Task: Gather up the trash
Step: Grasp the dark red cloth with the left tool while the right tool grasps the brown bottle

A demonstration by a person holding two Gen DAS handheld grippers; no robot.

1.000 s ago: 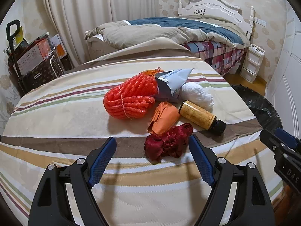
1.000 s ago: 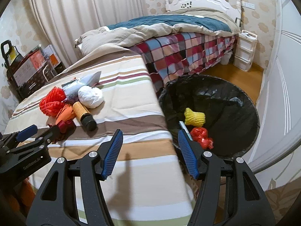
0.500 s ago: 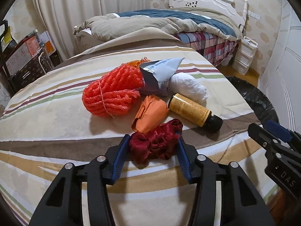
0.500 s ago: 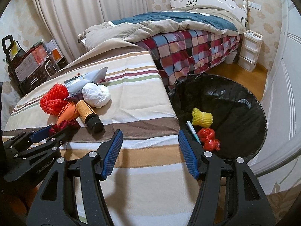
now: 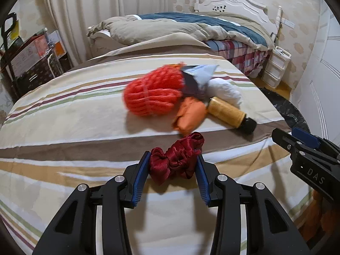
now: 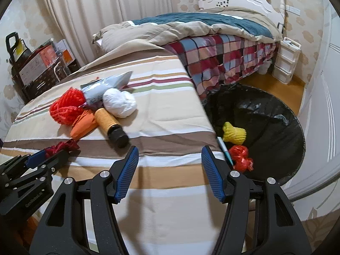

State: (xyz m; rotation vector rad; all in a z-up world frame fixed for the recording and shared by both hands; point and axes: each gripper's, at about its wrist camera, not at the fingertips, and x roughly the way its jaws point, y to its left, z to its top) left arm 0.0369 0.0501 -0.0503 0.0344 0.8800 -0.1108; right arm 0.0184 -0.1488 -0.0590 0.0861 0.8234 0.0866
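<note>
At the near edge of the striped bed (image 5: 63, 127), our left gripper (image 5: 173, 167) has its fingers squeezed on the dark red cloth bundle (image 5: 177, 159). Our right gripper (image 6: 170, 170) has its fingers spread wide, with nothing between them. The black trash bin (image 6: 276, 114) sits at about 2 o'clock in the right view. We should hold tight, lift the bundle clear of the orange wrapper (image 5: 189, 116), and let go only over the bin.

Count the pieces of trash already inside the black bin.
4 visible in the black bin: a yellow foam net, a pen at the near-left wall, and two red wads beside it. Others may lie hidden below the near rim.
</note>
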